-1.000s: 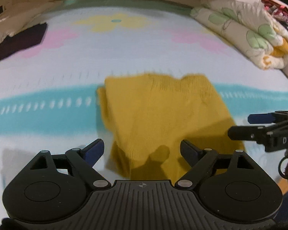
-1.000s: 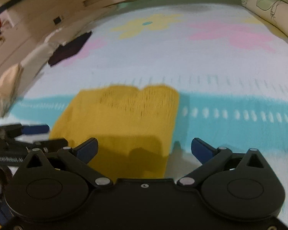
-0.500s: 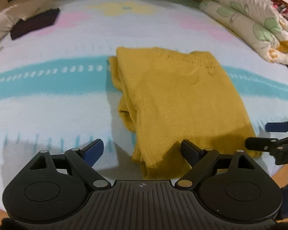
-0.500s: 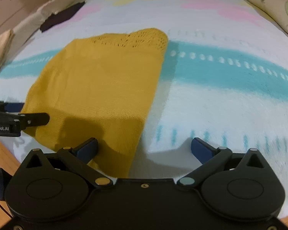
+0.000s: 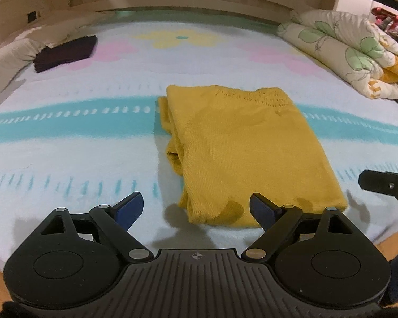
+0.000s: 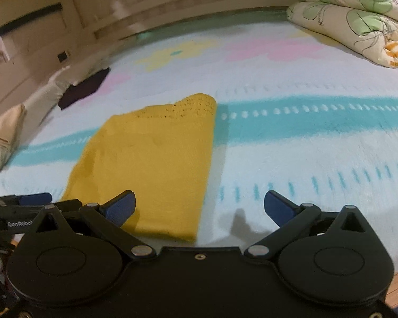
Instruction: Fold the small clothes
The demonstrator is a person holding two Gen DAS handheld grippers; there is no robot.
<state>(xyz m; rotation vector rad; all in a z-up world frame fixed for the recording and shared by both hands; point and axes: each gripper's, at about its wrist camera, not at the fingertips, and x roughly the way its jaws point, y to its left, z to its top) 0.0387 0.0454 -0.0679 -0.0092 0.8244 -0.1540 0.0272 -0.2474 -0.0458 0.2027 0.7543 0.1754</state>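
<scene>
Sweater (image 5: pixel 241 148), mustard knit, folded, lies on bed (image 5: pixel 66 159) just ahead of both tongs. Left tongs (image 5: pixel 196 209) and right tongs (image 6: pixel 199 206) spread, empty. Probably soft, light, floppy; pinch near hem corners.

The left gripper (image 5: pixel 196 209) is held low and roughly level, with its jaws spread wide and nothing gripped between the blue-padded fingertips (image 5: pixel 128 206). The right gripper (image 6: pixel 199 206) is held in a like pose, its jaws likewise parted wide and nothing clasped between them. The two are carried side by side: a black finger of the right gripper is seen at the right edge of the left wrist view, and the left gripper's blue-tipped finger at the left edge of the right wrist view.
</scene>
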